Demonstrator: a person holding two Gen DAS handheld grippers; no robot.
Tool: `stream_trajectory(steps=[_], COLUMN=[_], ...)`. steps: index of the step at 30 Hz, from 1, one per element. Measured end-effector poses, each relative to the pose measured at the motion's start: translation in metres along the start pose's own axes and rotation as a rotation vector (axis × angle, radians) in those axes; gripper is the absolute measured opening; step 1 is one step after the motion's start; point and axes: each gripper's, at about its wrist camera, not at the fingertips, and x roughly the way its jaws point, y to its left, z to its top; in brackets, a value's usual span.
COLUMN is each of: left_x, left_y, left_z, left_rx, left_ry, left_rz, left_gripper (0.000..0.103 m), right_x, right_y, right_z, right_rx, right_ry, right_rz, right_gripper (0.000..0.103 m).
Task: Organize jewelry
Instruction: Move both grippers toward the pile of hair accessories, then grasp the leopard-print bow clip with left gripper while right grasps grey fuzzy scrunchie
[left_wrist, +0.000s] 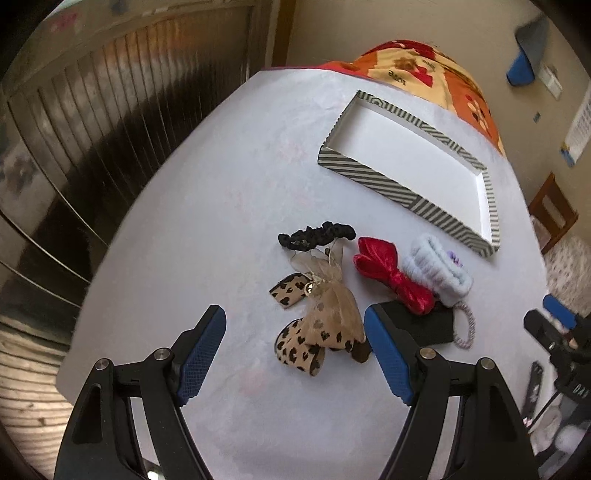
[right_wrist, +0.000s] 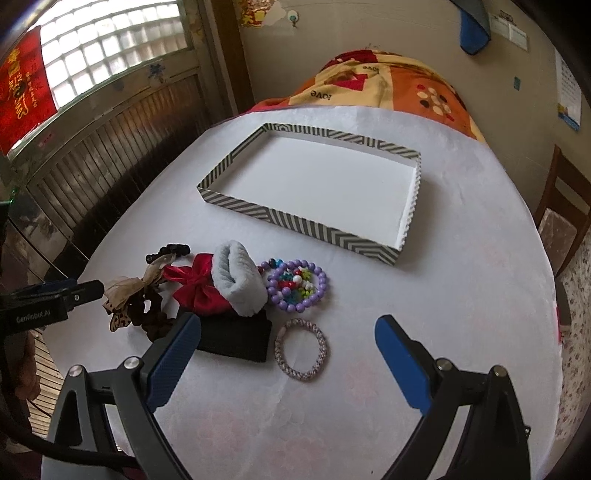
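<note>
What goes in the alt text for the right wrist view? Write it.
The open right gripper hovers over a white table, above a braided bracelet. Beyond lie a purple bead bracelet, grey scrunchie, red bow and an empty striped tray.

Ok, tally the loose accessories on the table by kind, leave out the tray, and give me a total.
Bows: 2, leopard bow, red bow
Scrunchies and hair ties: 4, black scrunchie, brown scrunchie, fluffy pale blue scrunchie, braided hair tie
Bead bracelets: 1 cluster, purple beads, exact number unclear
Black pads: 1, black pad
Total: 8
</note>
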Motion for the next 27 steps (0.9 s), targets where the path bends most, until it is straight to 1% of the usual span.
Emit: stream_trajectory(steps=[2, 5, 10, 14, 17, 19, 23, 27], left_x=[0.004, 0.010, 0.017, 0.026, 0.034, 0.040, 0.053, 0.058], left_y=[0.001, -0.004, -0.004, -0.006, -0.008, -0.009, -0.010, -0.006], left_z=[0.002, 0.004, 0.010, 0.014, 0.017, 0.018, 0.019, 0.017], left_rx=[-0.005, 0.032, 0.028, 0.054, 0.086, 0.100, 0.121, 0.107], left_ry=[0.011, 0.027, 0.054, 0.080, 0.096, 0.104, 0.150, 0.160], left_rz=[0.000, 0.014, -0.020, -0.048, -0.055, -0.054, -0.049, -0.033], left_gripper=[0.055, 0.055, 0.055, 0.055, 0.055, 0.055, 0.055, 0.055], right_x=[0.001, 0.005, 0.019, 0.022, 0.029, 0.035, 0.048, 0.048], right_y=[0.001, 0.002, 0.010, 0.012, 0.014, 0.013, 0.010, 0.010], right_z=[0.003, 0.006, 0.012, 0.018, 0.022, 0.024, 0.025, 0.020], right_rx=[-0.005, -0.002, -0.005, 0.001, -0.013, -0.010, 0.042, 0.053], right_ry=[-0.002, -0.002, 0.021, 0.014, 0.020, 0.030, 0.057, 0.059], right_rz=[0.006, 0.017, 0.021, 0.024, 0.014, 0.011, 0.031, 0.030], right_gripper=[0.098, 0.098, 0.096, 0.095, 0.095, 0.095, 0.095, 0.095])
